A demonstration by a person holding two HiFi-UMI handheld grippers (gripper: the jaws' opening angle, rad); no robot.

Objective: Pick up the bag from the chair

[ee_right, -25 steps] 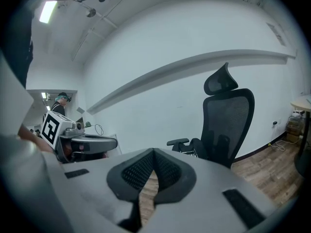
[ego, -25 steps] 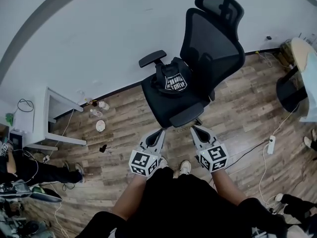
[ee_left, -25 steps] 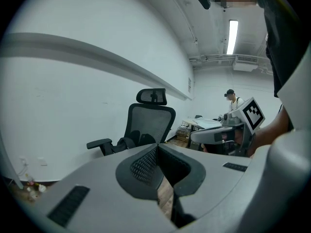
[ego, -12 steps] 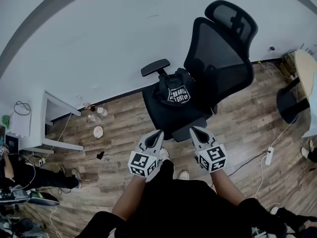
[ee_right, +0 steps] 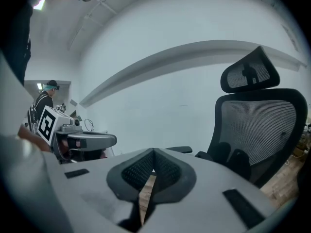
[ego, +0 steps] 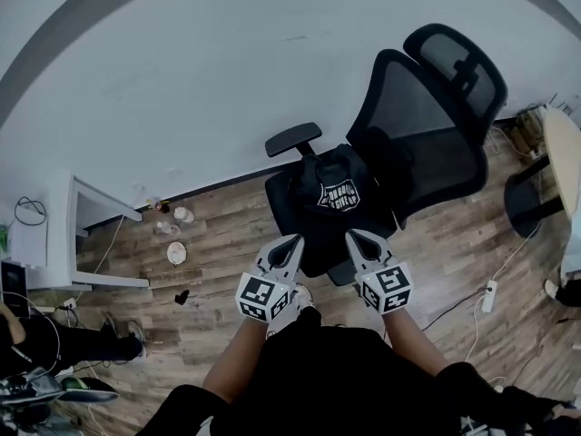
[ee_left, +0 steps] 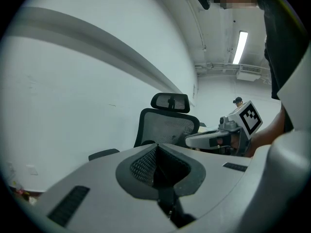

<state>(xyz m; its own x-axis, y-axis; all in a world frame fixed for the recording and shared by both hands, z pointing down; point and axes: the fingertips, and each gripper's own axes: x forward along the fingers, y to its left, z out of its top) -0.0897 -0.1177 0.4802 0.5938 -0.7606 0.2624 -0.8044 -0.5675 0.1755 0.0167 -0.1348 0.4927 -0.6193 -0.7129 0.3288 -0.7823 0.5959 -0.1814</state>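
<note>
A black bag with white print sits on the seat of a black mesh office chair. In the head view my left gripper and my right gripper are held side by side just short of the seat's front edge, both pointing at the chair. Both are shut with nothing between the jaws. The left gripper view shows the chair's back and headrest ahead and the right gripper beside it. In the right gripper view the chair back fills the right side; the bag is hidden behind the jaws.
A white wall runs behind the chair. A white low table stands at the left, with small bottles and a plate on the wooden floor near it. Cables and a power strip lie at the right. Another chair base is at far right.
Both grippers have come closer to the chair; they now reach the seat's front edge. The chair and bag sit further right in the head view. The jaws stayed shut.
</note>
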